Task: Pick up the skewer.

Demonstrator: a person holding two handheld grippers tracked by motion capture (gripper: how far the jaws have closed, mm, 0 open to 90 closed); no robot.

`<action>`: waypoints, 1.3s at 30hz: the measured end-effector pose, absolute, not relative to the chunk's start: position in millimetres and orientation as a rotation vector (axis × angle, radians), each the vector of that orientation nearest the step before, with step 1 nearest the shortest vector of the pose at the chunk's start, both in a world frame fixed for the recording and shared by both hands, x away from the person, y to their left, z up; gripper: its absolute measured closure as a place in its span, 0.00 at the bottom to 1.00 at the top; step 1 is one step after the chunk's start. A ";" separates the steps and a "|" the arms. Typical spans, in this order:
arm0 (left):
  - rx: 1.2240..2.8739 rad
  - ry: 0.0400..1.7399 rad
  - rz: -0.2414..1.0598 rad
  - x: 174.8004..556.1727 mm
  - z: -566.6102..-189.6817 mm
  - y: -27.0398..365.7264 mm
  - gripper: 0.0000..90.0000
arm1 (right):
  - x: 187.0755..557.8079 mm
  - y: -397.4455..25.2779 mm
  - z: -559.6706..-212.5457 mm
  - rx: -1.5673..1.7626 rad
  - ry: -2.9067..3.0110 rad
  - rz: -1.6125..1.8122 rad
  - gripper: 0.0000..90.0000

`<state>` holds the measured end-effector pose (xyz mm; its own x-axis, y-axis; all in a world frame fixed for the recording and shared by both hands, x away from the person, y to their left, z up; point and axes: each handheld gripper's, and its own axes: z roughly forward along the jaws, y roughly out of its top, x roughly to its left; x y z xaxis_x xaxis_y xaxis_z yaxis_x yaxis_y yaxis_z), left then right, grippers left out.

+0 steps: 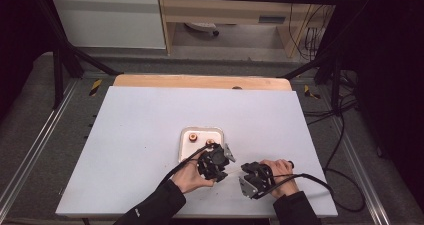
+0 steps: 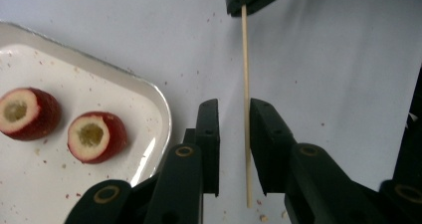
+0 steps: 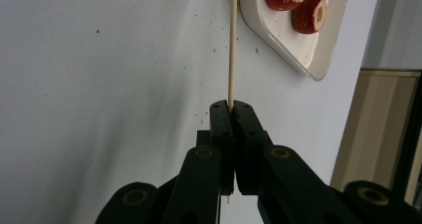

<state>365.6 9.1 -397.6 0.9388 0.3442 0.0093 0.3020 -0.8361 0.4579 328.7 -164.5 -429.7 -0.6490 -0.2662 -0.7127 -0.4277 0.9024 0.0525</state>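
Pinching a thin wooden skewer [image 3: 231, 45] between its closed jaws, my right hand-held gripper [image 3: 232, 107] points the stick toward the white tray [image 3: 318, 59] at about one o'clock in its own view, just above the pale surface [image 1: 140, 135]. My left hand-held gripper [image 2: 234, 114] stands narrowly open around the skewer's free end without clamping it. I judge the threading hardly begun: both red hollowed fruit pieces [image 2: 97, 137] lie on the tray, none on the skewer.
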 end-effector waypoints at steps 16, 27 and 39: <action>2.743 0.519 0.068 369.0 -404.0 2.0 0.97 | 328.9 -151.5 -423.5 -0.616 2.239 0.168 0.99; 2.739 0.532 0.144 363.9 -406.2 5.3 0.98 | 329.5 -151.2 -420.8 -0.502 2.286 0.246 0.90; 2.690 0.573 0.195 360.3 -407.5 42.6 0.98 | 343.1 -180.7 -411.3 0.131 2.420 0.591 0.48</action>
<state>360.3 42.6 -407.5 0.9072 0.4171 0.0548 0.3642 -0.8439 0.3939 343.1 -180.7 -411.3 -0.7931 0.2341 -0.5622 -0.0514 0.8942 0.4448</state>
